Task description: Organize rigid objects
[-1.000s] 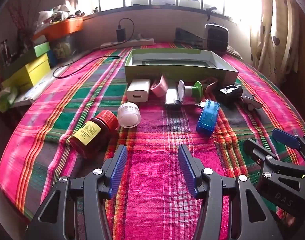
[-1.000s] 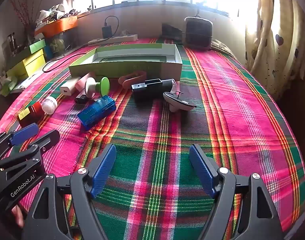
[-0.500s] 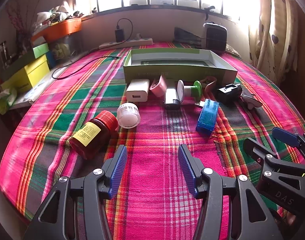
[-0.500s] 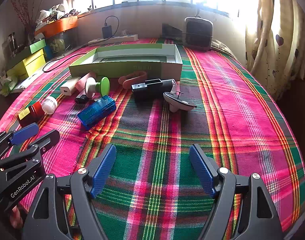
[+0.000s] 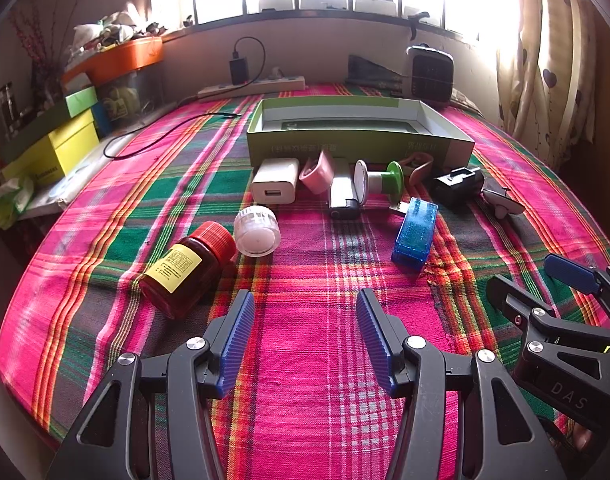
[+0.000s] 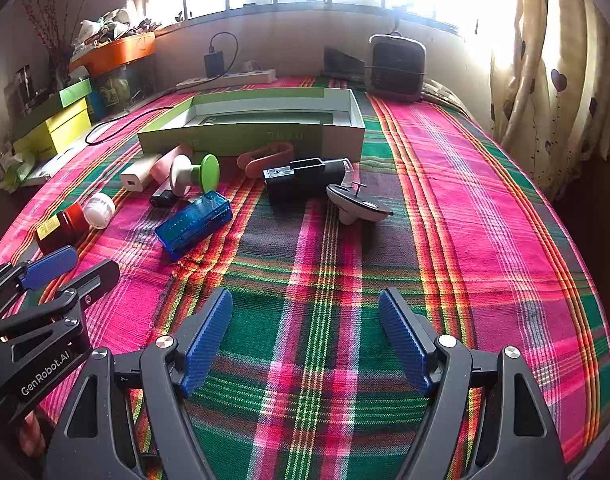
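A bed with a plaid cloth (image 6: 445, 208) in pink, green and orange carries everything. The largest thing on it is the green box (image 5: 357, 144), open at the top, shallow, with white inner walls, lying near the far side. Just in front of its near wall stands a row of small things: a black block (image 6: 301, 178), a white charger (image 5: 275, 180), a green-and-white spool (image 5: 379, 180) on its side and a white-grey clip (image 6: 355, 204). Nearer lie a blue clear case (image 6: 195, 222), a brown bottle (image 5: 185, 268) with red cap on its side, and a white cap (image 5: 257, 231) touching it.

The left tongs (image 5: 301, 336) hang low over the cloth, blue pads wide apart, holding nothing. The right tongs (image 6: 305, 340) are beside them, also wide and empty.

To the right of the things the cloth is free up to the bed edge near the curtain (image 6: 545, 80).
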Available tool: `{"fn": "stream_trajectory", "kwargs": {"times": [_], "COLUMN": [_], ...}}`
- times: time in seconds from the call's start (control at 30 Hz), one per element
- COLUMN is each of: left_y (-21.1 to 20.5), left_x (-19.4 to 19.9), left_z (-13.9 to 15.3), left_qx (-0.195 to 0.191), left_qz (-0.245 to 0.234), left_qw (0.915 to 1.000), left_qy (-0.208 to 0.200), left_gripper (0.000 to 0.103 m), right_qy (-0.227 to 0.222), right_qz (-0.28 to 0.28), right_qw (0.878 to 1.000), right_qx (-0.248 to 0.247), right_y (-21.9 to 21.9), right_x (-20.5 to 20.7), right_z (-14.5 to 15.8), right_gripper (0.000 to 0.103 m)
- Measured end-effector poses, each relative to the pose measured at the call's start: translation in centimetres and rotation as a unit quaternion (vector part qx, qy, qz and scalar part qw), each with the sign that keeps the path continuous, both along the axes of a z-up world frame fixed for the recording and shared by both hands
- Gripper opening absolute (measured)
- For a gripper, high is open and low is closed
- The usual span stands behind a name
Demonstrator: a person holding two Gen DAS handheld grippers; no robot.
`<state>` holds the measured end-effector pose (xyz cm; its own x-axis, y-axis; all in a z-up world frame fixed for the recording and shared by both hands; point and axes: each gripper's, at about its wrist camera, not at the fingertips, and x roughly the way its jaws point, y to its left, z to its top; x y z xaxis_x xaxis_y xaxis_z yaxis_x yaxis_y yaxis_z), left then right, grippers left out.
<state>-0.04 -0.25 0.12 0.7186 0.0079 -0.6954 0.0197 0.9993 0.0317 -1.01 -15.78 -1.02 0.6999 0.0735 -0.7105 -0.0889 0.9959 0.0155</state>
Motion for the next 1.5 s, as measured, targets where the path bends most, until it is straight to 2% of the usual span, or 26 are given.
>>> {"fn": "stream_trajectory", "kwargs": {"times": [0.97,1.5], "left_y": [0.0,1.3], "left_x": [0.0,-0.7], "left_z": [0.0,0.0], "left_qx": [0.001,-0.012], "left_qz": [-0.001,-0.037], "left_qw": [1.0,0.999], "left_qy": [0.0,0.021], "left_gripper": [0.052,0.052], "right_qy": [-0.001,0.008], "right_qz": [0.0,0.029], "right_qw": [1.0,1.0], "right_qx": [0.0,0.001], "right_y": [-0.1,-0.5], "right_x": [0.1,0.2], "right_z": [-0.2,0.0], "right_gripper": [0.076,0.076]}}
